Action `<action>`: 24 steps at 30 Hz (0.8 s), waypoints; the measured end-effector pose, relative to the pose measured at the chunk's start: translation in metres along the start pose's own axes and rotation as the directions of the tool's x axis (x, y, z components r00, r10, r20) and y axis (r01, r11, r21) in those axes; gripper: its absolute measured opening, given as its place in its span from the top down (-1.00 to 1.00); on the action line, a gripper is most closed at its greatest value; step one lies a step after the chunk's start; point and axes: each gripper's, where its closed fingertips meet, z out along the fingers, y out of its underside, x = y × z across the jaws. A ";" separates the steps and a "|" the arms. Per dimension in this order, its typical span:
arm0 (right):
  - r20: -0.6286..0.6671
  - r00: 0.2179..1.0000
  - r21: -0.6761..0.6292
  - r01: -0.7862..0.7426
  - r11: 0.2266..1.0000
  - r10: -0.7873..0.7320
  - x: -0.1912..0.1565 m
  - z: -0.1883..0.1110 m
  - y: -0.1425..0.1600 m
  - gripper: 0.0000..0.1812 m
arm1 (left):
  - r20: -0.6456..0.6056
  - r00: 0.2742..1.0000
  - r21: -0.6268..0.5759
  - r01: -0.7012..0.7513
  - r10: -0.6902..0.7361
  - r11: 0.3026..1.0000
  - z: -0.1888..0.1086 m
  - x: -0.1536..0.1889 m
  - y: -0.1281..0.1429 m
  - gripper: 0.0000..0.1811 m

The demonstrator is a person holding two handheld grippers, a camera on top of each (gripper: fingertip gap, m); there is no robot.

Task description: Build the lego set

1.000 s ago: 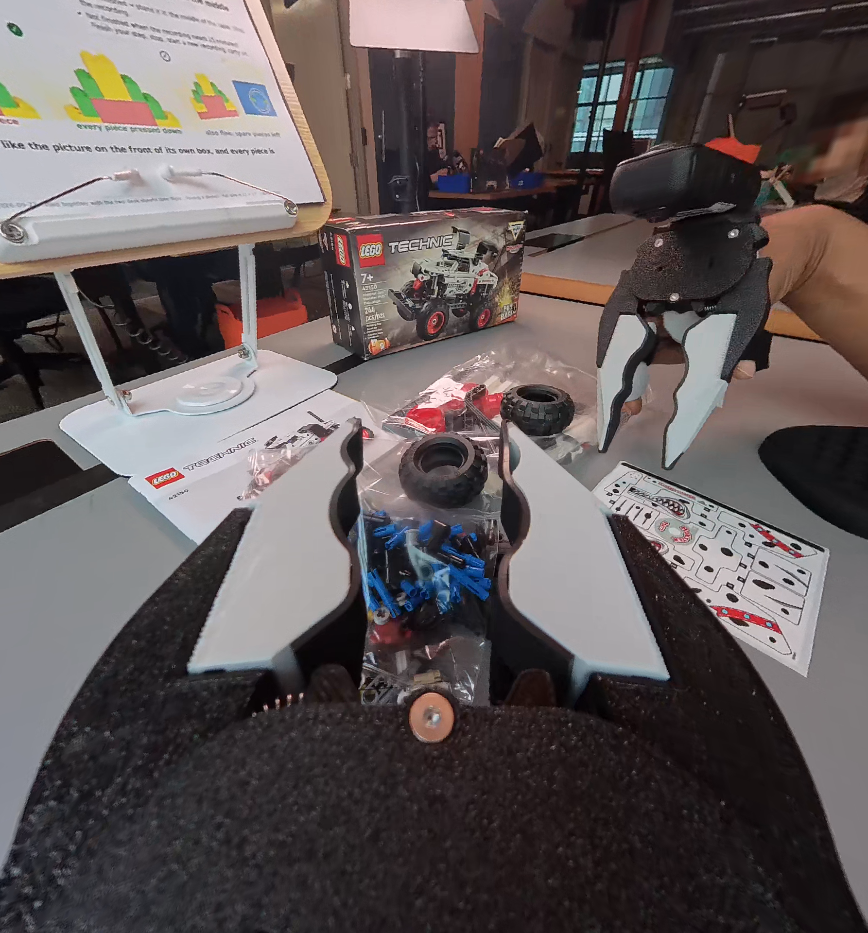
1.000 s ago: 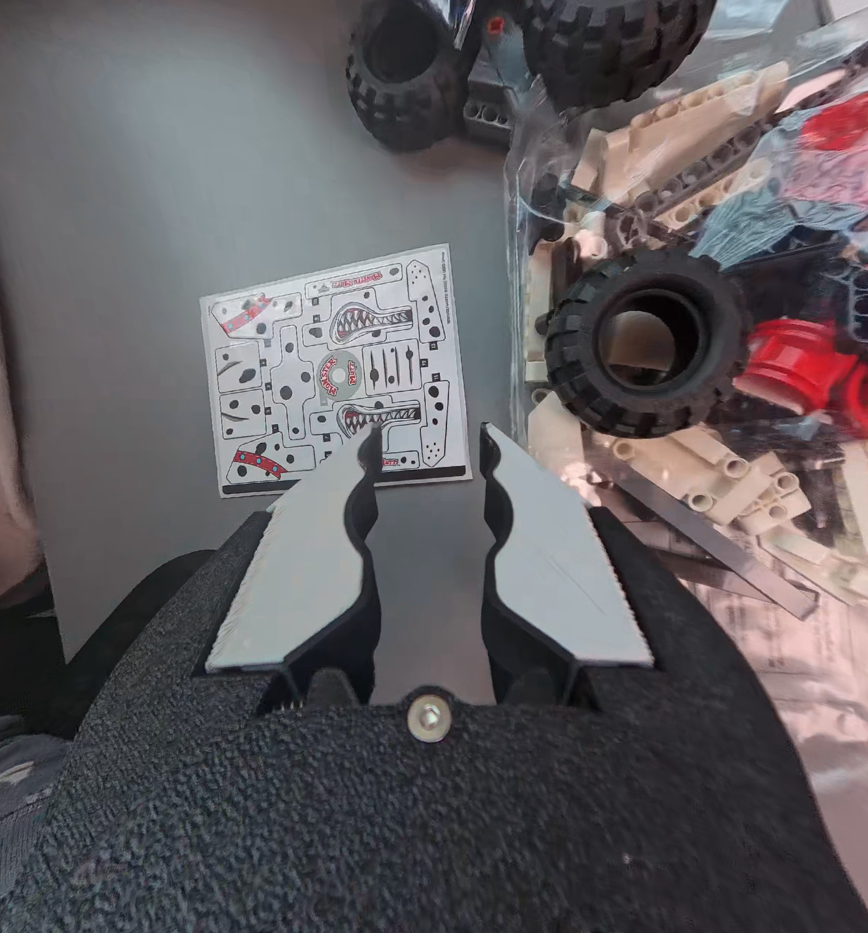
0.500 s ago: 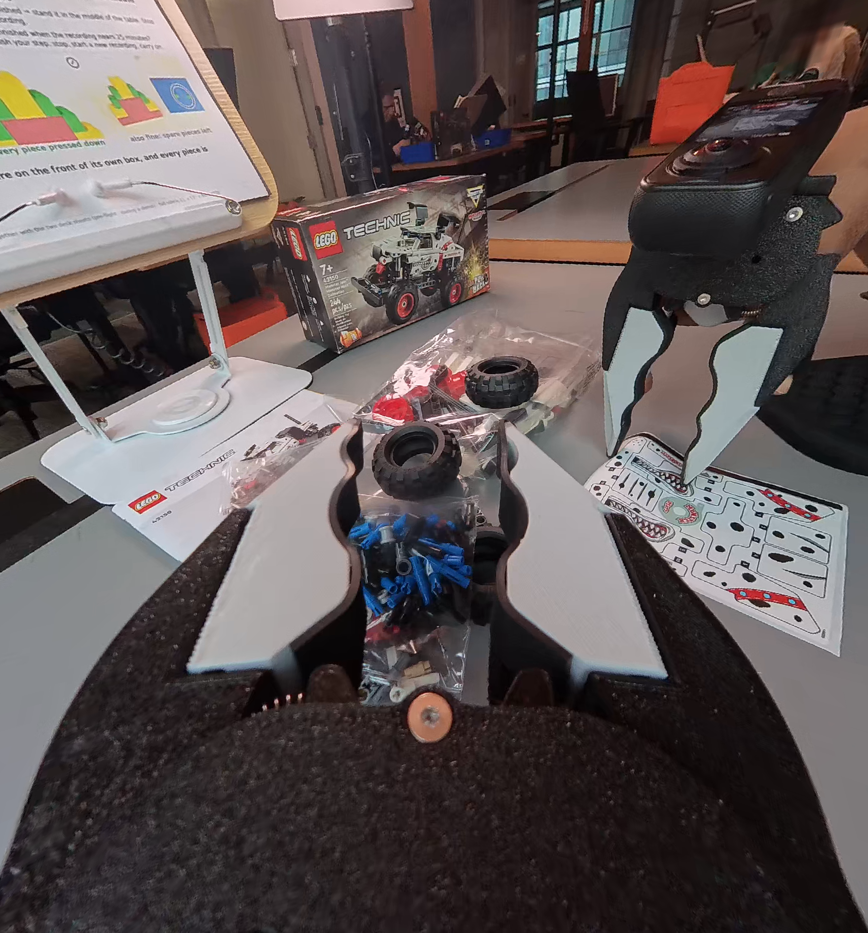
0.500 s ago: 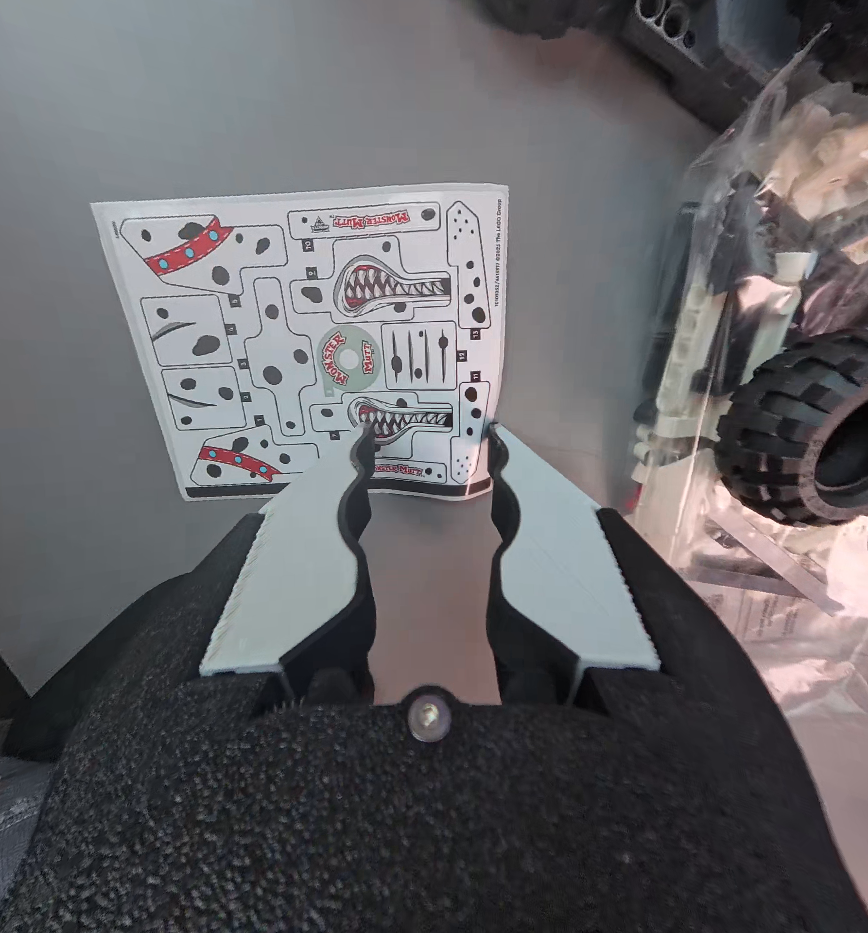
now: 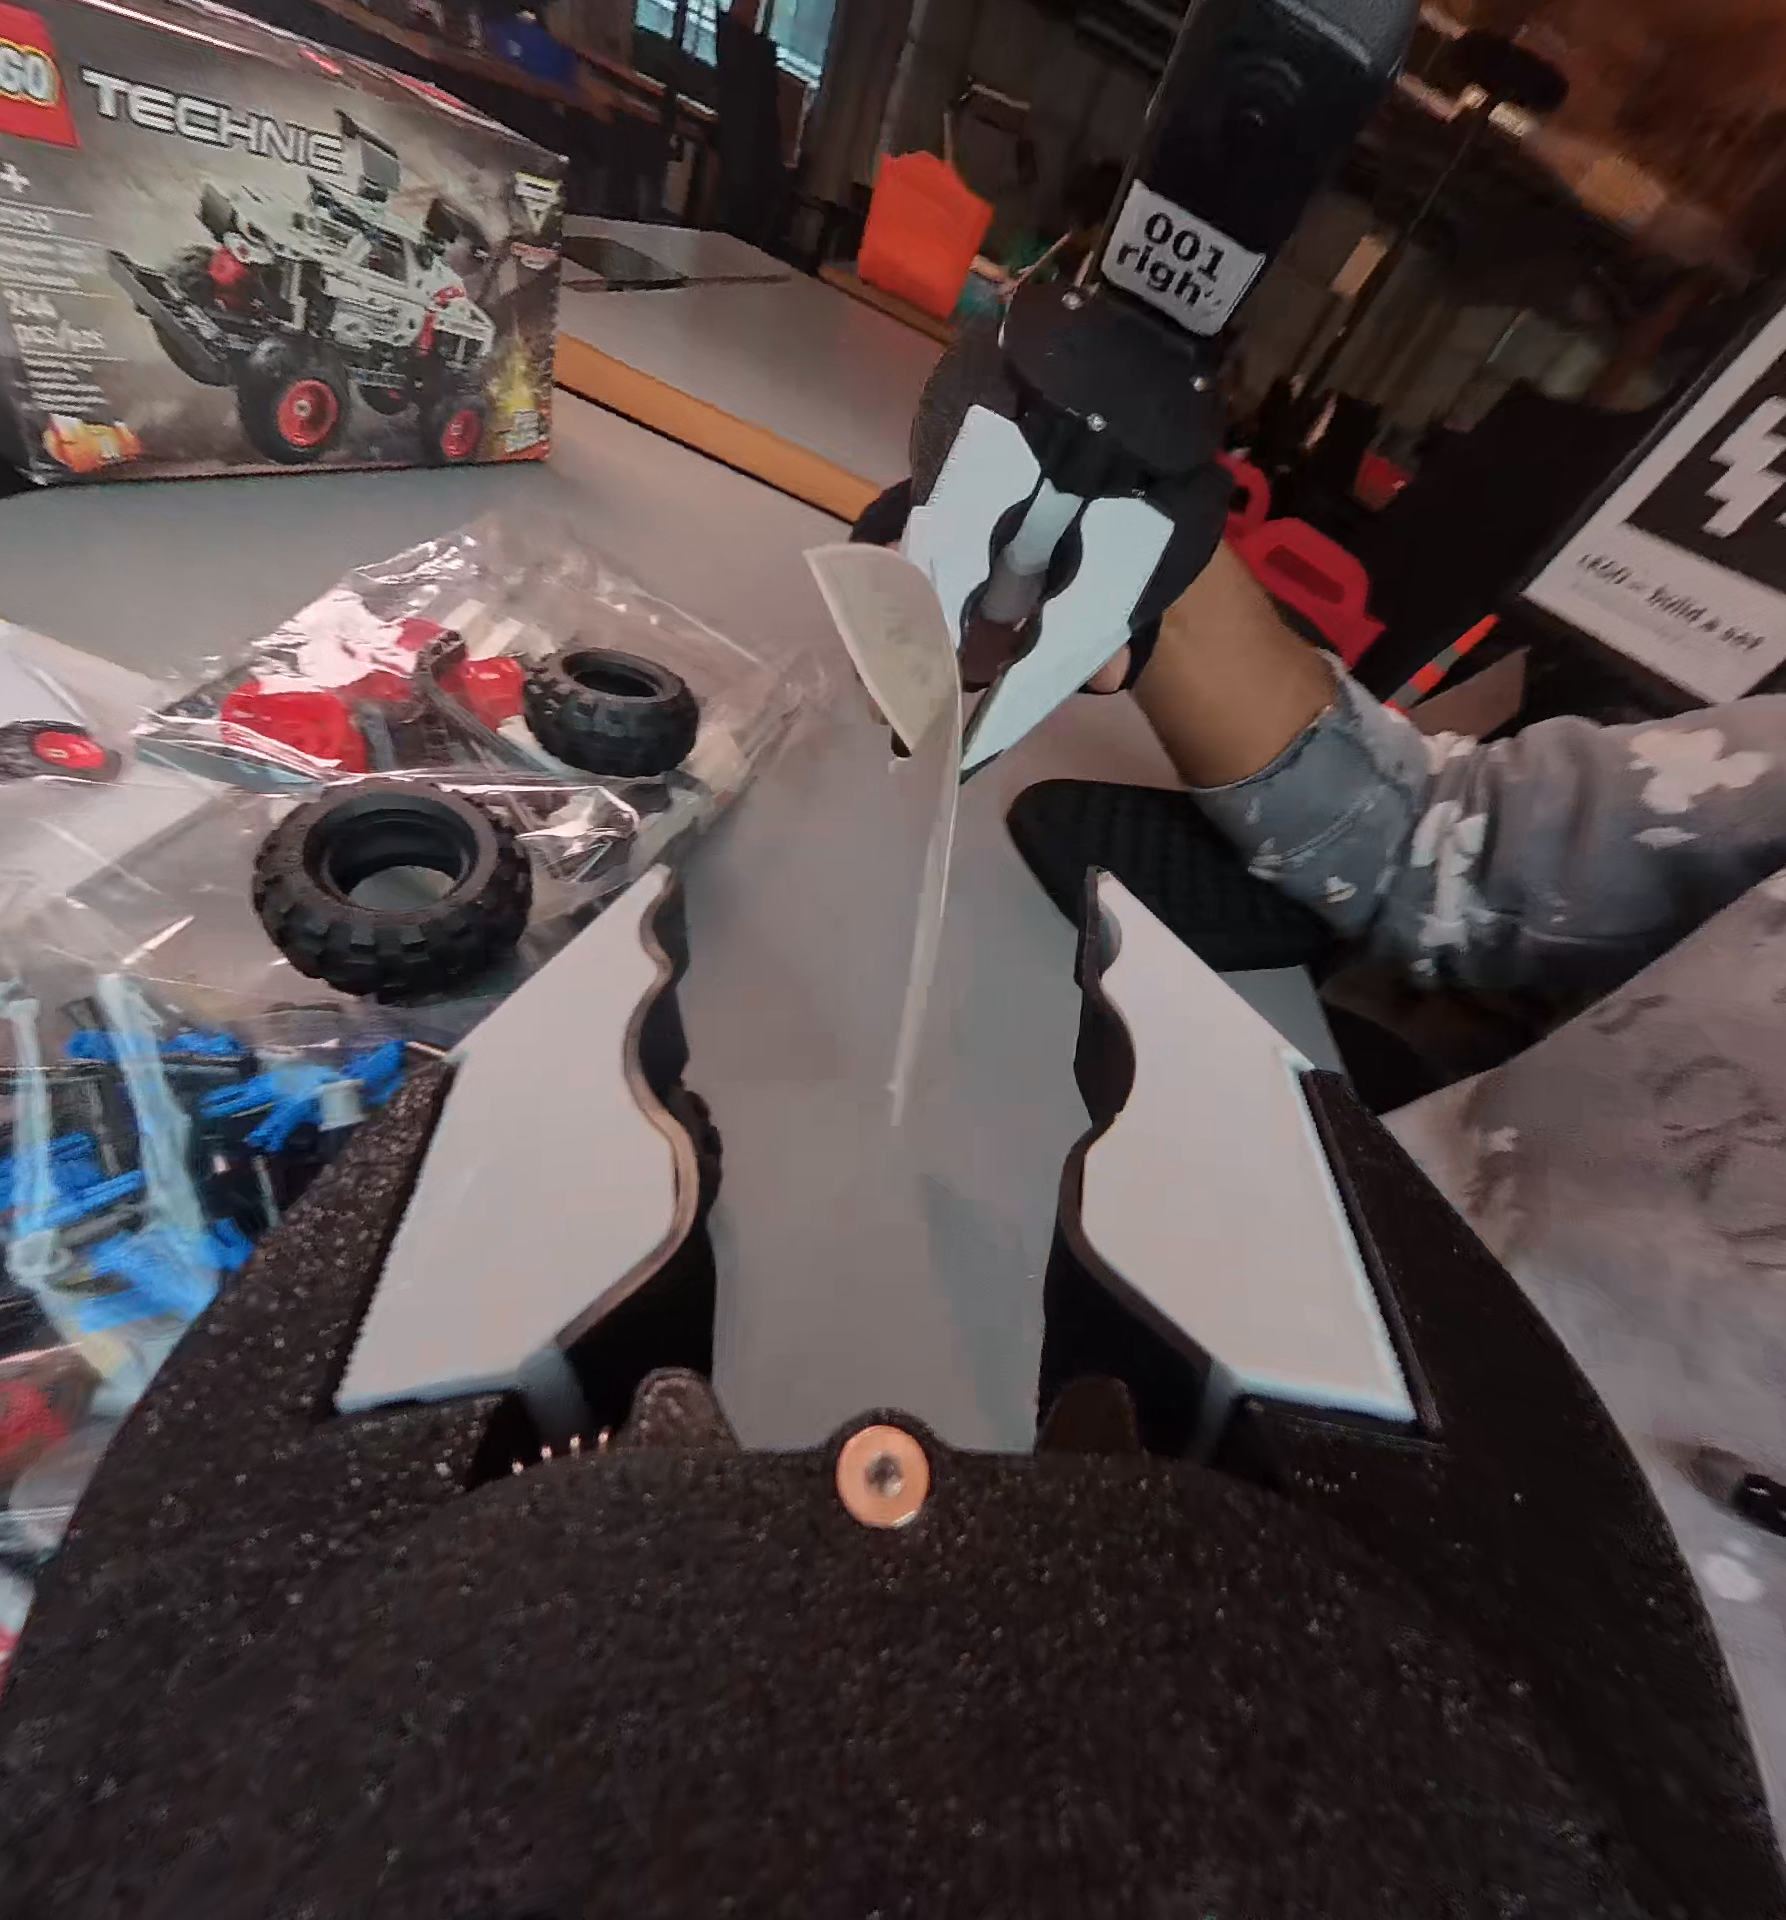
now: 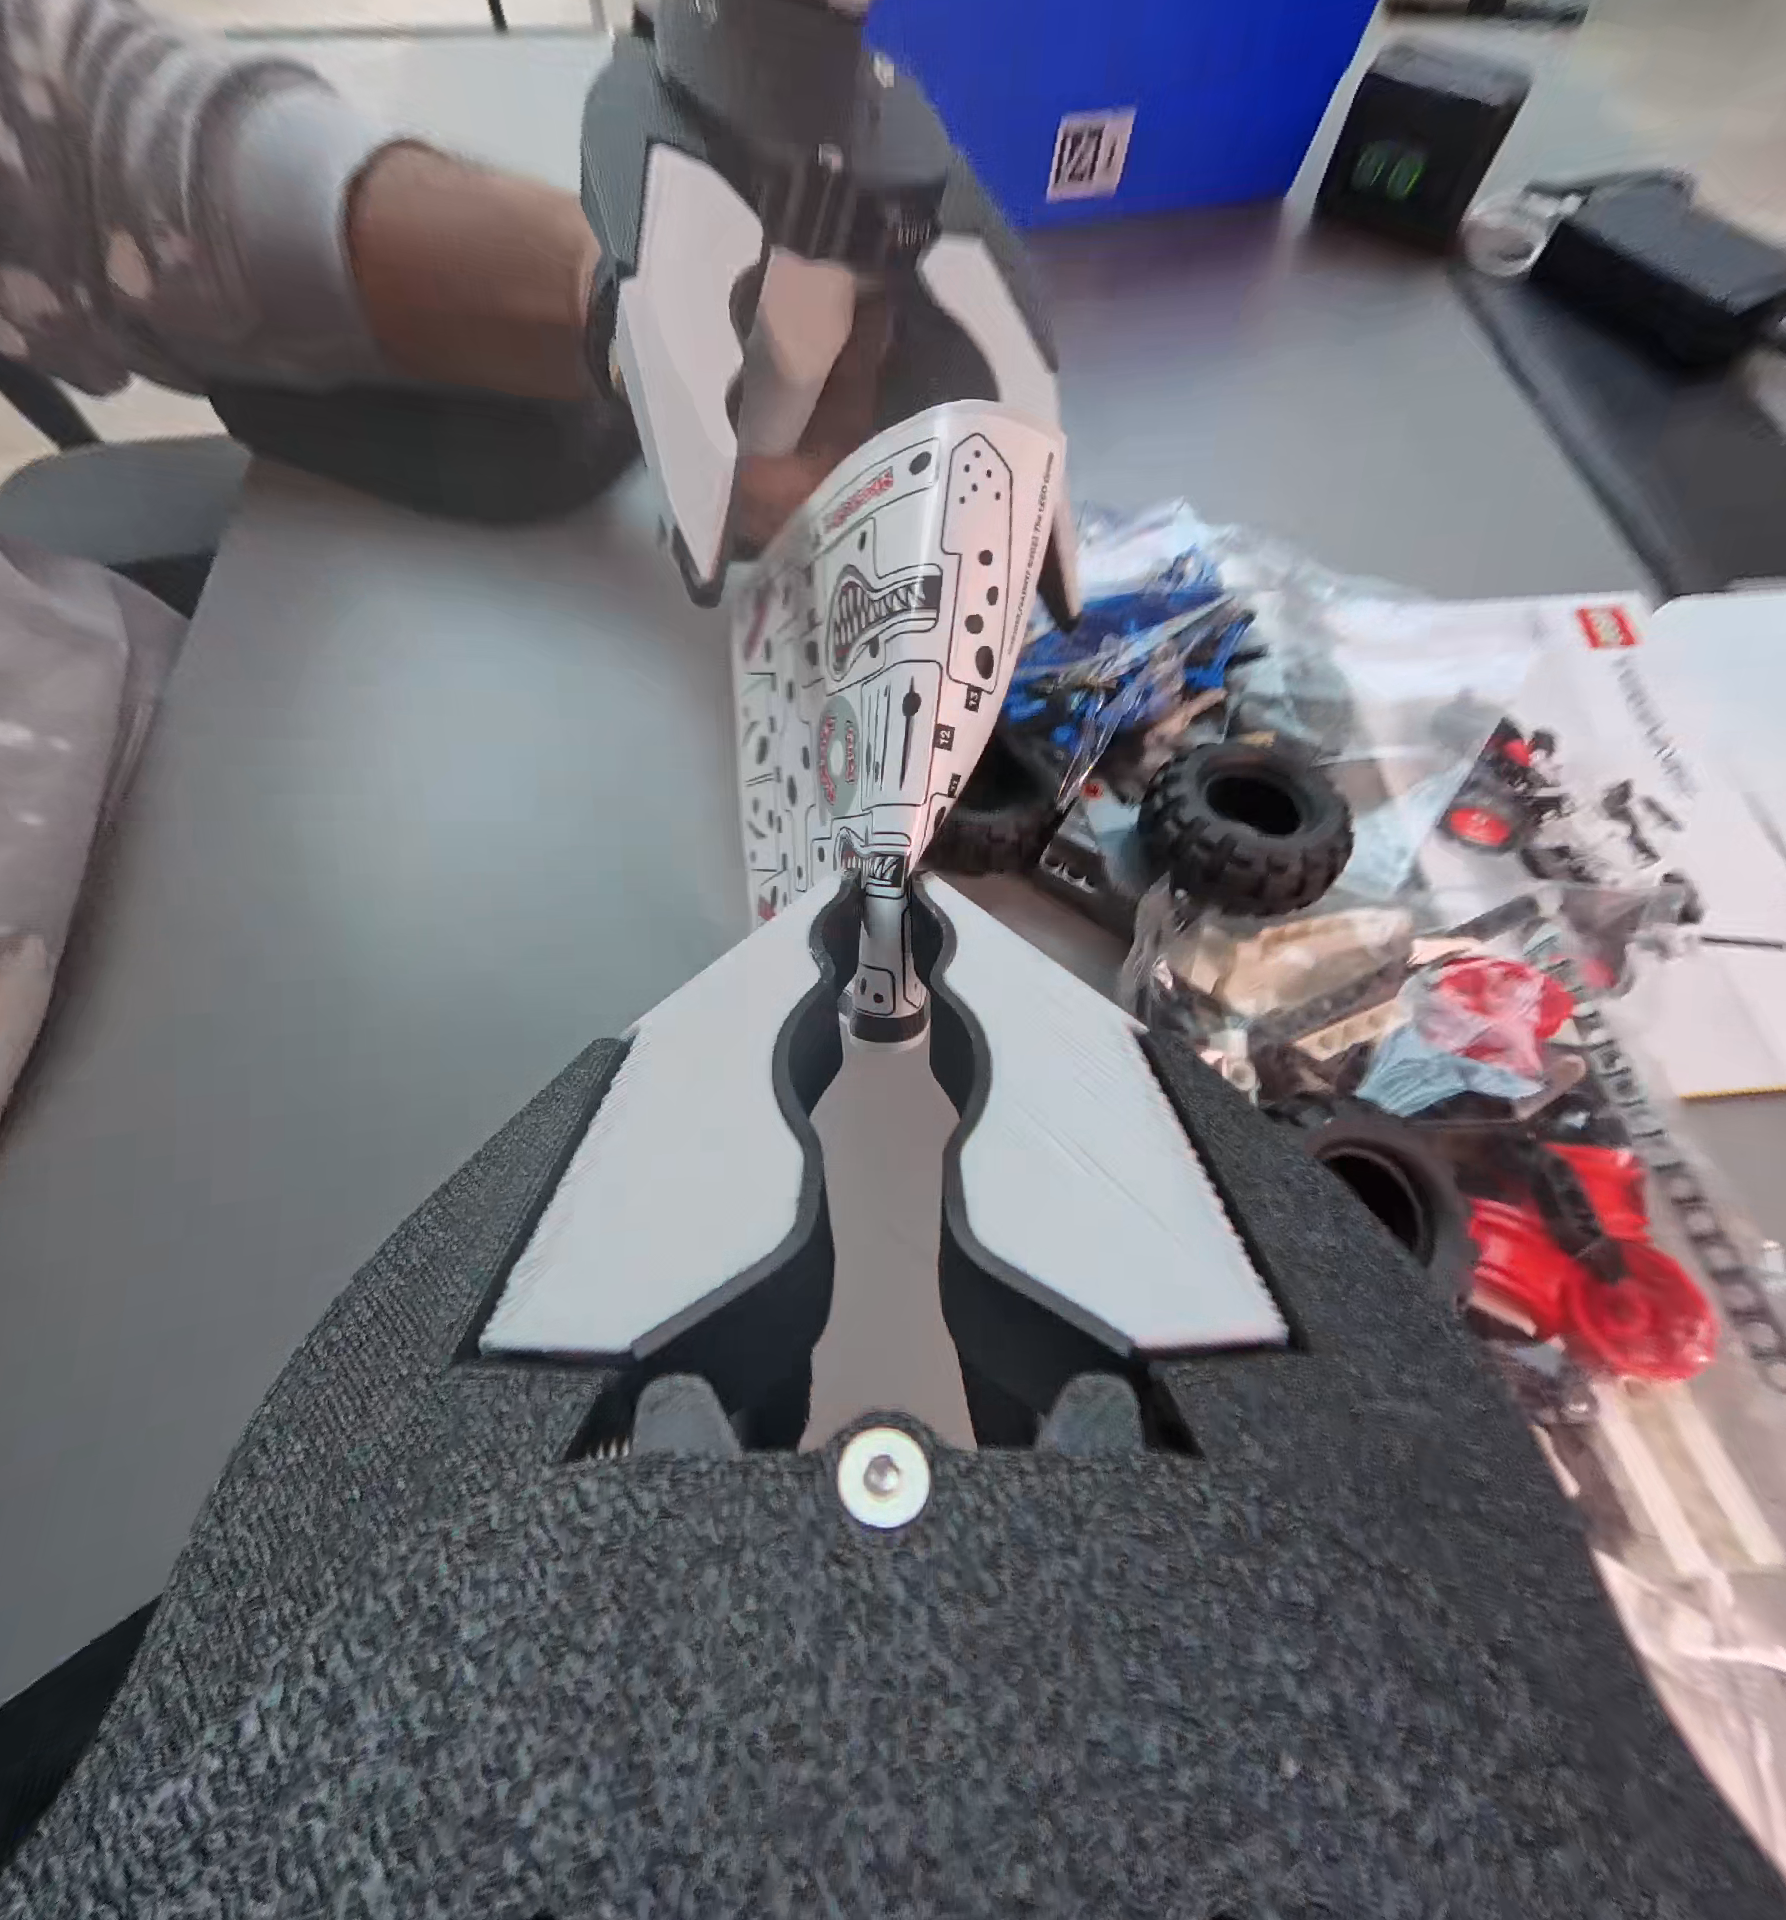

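My right gripper [image 6: 884, 894] is shut on one edge of the white sticker sheet [image 6: 868, 665] and holds it up off the grey table [image 6: 401, 779]. The sheet curls away toward my left gripper [image 6: 884, 603], whose open jaws stand on either side of its far end without touching it. In the left wrist view my left gripper [image 5: 884, 894] is open and empty, and the sheet [image 5: 904, 665] hangs edge-on between the fingers, pinched above by the right gripper [image 5: 972, 727].
Clear bags of parts lie to the left: blue pins [image 5: 110, 1174], red and white pieces [image 5: 349, 717], loose black tyres [image 5: 390, 904]. The set's box [image 5: 245, 270] stands behind. An instruction booklet [image 6: 1699, 831] lies under the bags. A black pad [image 5: 1159, 883] sits under the right forearm. The grippers' ends are close to 6 cm from one another.
My right gripper closed on the sticker sheet's edge and lifted it from the table, turning to face the left gripper. My left gripper swung right, off the blue parts bag, toward the raised sheet.
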 end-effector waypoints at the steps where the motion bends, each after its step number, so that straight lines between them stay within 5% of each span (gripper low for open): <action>1: -0.018 1.000 0.034 0.024 0.999 -0.024 0.000 -0.003 -0.009 0.90 | -0.052 0.997 0.016 0.052 -0.051 0.999 -0.001 0.006 -0.004 0.33; 4: -0.124 0.982 0.103 0.156 0.982 -0.143 -0.001 -0.005 -0.035 0.80 | -0.110 0.994 0.006 0.025 -0.024 1.000 -0.001 0.019 -0.005 1.00; 7: -0.154 0.972 0.148 0.199 0.969 -0.176 -0.007 -0.008 -0.050 0.52 | -0.146 0.983 0.035 -0.110 0.114 0.993 -0.007 0.033 -0.008 1.00; 12: 0.062 0.997 0.295 -0.057 0.954 0.041 -0.013 -0.014 -0.055 0.08 | -0.183 0.958 0.027 -0.218 0.219 0.976 -0.015 0.045 -0.006 1.00; 14: 0.182 0.980 0.306 -0.138 0.942 0.084 -0.020 -0.007 -0.052 0.18 | -0.175 0.960 0.000 -0.222 0.219 0.975 -0.013 0.043 -0.001 1.00; 16: 0.239 0.970 0.361 -0.135 0.923 0.048 -0.028 -0.010 -0.060 0.88 | -0.154 0.970 -0.059 -0.198 0.187 0.979 -0.011 0.035 0.007 1.00; 19: -0.072 0.997 0.322 0.017 0.946 0.007 0.009 -0.006 -0.059 1.00 | -0.102 0.992 -0.049 -0.085 0.080 0.995 -0.014 0.020 -0.002 1.00; 22: -0.386 0.922 0.204 0.105 0.973 -0.019 0.048 -0.006 -0.054 1.00 | -0.025 1.000 0.010 0.012 -0.012 1.000 -0.029 -0.004 -0.019 1.00; 24: -0.465 0.885 0.195 0.070 0.978 0.030 0.067 -0.012 -0.053 1.00 | 0.048 0.997 0.080 0.053 -0.057 0.995 -0.044 -0.025 -0.032 1.00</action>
